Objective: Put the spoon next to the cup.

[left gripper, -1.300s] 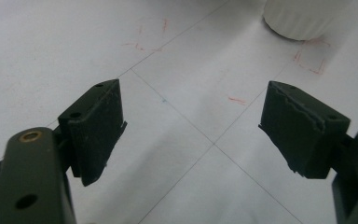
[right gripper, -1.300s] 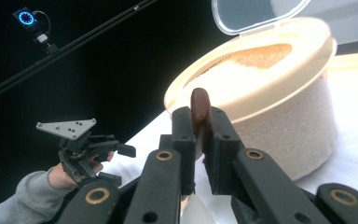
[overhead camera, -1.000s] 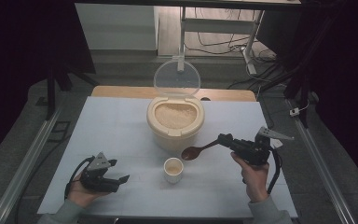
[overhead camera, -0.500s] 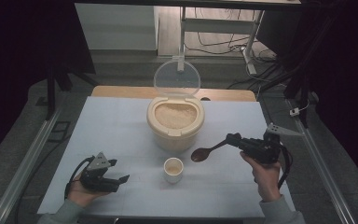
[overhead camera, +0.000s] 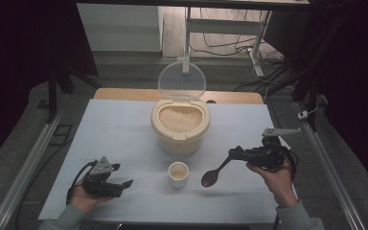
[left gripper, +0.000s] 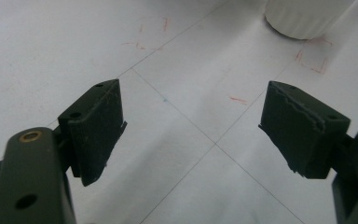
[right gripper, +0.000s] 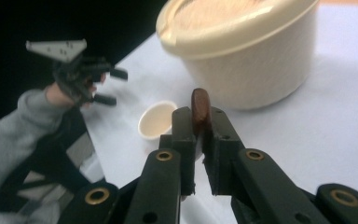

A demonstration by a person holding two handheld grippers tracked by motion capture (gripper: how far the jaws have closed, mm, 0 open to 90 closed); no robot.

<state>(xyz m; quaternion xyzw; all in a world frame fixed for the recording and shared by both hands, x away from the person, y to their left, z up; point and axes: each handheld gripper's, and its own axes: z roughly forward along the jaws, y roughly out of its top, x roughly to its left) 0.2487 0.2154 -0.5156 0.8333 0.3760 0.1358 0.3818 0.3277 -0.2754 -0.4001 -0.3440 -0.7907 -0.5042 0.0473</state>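
Now that I've swung the spoon [overhead camera: 214,173] from over the tub [overhead camera: 179,125] down to lower right of centre beside the little cup [overhead camera: 178,173], tipping comes next I guess. Right gripper [overhead camera: 233,153] clamped on its handle, left gripper [overhead camera: 120,175] wide open, empty, lower left.

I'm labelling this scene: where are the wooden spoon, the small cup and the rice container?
wooden spoon [overhead camera: 209,178], high view, on its bowl.
small cup [overhead camera: 178,173], high view, on its rim.
rice container [overhead camera: 180,139], high view, on its front wall.
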